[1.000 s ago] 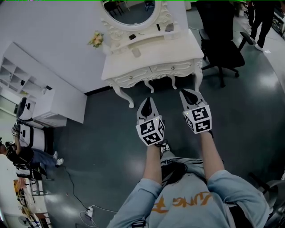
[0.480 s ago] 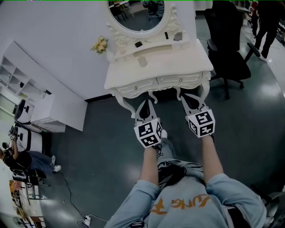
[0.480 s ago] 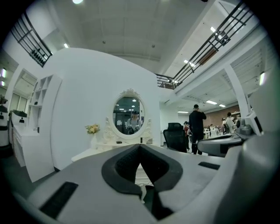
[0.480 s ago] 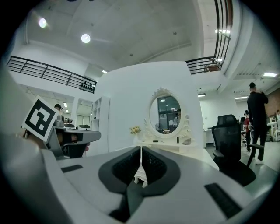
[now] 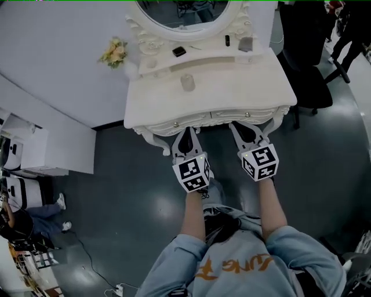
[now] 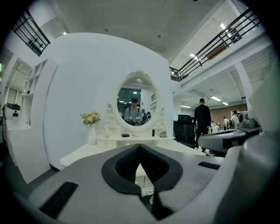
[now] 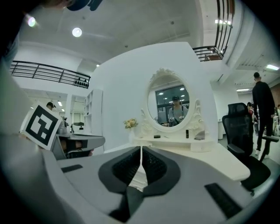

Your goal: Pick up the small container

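The small pale round container (image 5: 187,82) stands up on the white carved counter (image 5: 156,98). It is close to the middle, just in front of the raised white shelf (image 5: 203,60) at the far side. Nothing touches it.

On that shelf lie a small flat black thing (image 5: 179,51), a thin dark bottle (image 5: 227,40) and a pale box (image 5: 246,43) at the right end. Behind them is the big oval mirror (image 5: 184,11) in its white frame. A bunch of yellow flowers (image 5: 113,52) sits at the far left corner.

Your left gripper (image 5: 186,134) and your right gripper (image 5: 242,129) are side by side at the near edge of the counter. Both point at it, and both are well apart from the container. The left one's fingers (image 6: 124,164) are pressed together with nothing between them. The right one's fingers (image 7: 127,168) are pressed together too, and they hold nothing.

Under your arms is the dark shiny floor (image 5: 116,191). A black office chair (image 5: 310,81) stands at the right of the counter.
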The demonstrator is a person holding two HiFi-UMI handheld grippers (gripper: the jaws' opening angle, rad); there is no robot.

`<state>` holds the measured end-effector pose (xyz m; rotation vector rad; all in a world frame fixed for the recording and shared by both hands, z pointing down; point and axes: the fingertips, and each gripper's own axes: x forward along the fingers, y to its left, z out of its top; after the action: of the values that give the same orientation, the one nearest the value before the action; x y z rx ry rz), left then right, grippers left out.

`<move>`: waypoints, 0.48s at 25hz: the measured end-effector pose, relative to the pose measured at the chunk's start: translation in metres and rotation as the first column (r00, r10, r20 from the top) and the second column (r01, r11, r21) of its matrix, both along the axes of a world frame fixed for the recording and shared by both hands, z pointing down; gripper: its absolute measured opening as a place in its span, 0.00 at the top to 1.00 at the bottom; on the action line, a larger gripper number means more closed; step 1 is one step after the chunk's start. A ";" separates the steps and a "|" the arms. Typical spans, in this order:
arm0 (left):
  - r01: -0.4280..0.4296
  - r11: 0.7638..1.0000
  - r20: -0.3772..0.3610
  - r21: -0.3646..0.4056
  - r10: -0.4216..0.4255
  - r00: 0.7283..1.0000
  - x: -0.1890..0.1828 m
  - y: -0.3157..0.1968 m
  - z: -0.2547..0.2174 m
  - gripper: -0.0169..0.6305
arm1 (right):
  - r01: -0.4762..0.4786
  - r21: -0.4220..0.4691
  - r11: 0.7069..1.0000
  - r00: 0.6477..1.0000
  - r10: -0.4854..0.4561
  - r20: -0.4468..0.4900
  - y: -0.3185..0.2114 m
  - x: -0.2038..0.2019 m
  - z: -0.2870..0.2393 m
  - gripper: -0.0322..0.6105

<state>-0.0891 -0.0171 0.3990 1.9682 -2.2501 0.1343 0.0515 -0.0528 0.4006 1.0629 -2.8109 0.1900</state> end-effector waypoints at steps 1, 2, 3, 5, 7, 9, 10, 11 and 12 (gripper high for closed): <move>-0.007 1.000 0.000 -0.016 0.007 1.000 -0.007 -0.013 0.007 0.95 | -0.005 -0.010 1.000 1.000 0.005 -0.006 -0.013 -0.009 0.004 0.90; -0.012 0.999 -0.002 -0.034 0.012 1.000 -0.015 -0.024 0.015 0.95 | -0.008 -0.021 1.000 1.000 0.008 -0.013 -0.024 -0.018 0.010 0.90; -0.014 0.999 -0.009 -0.050 0.013 1.000 -0.023 -0.035 0.024 0.95 | -0.009 -0.031 0.999 1.000 0.008 -0.022 -0.035 -0.027 0.015 0.90; -0.016 0.997 -0.020 -0.075 0.014 1.000 -0.040 -0.058 0.037 0.95 | -0.006 -0.049 0.999 0.999 0.004 -0.039 -0.056 -0.047 0.023 0.90; -0.027 0.995 -0.008 -0.091 0.027 1.000 -0.057 -0.080 0.043 0.94 | -0.008 -0.064 0.998 0.999 0.005 -0.048 -0.079 -0.066 0.029 0.90; -0.053 0.993 0.007 -0.101 0.054 0.999 -0.071 -0.101 0.047 0.95 | -0.018 -0.078 0.997 0.999 0.014 -0.048 -0.101 -0.085 0.033 0.90; -0.069 0.992 0.002 -0.104 0.070 0.998 -0.077 -0.112 0.051 0.95 | -0.022 -0.085 0.996 0.999 0.018 -0.047 -0.112 -0.095 0.035 0.90; -0.087 0.990 -0.013 -0.108 0.086 0.996 -0.084 -0.122 0.055 0.94 | -0.024 -0.093 0.995 0.999 0.019 -0.047 -0.122 -0.106 0.038 0.90; -0.105 0.988 -0.033 -0.113 0.102 0.994 -0.090 -0.131 0.060 0.94 | -0.021 -0.103 0.994 0.999 0.016 -0.049 -0.131 -0.118 0.042 0.90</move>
<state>-0.1792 -0.1481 0.4588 2.0145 -2.0749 0.2414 -0.0664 -0.1836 0.4426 1.0571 -2.7172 0.3040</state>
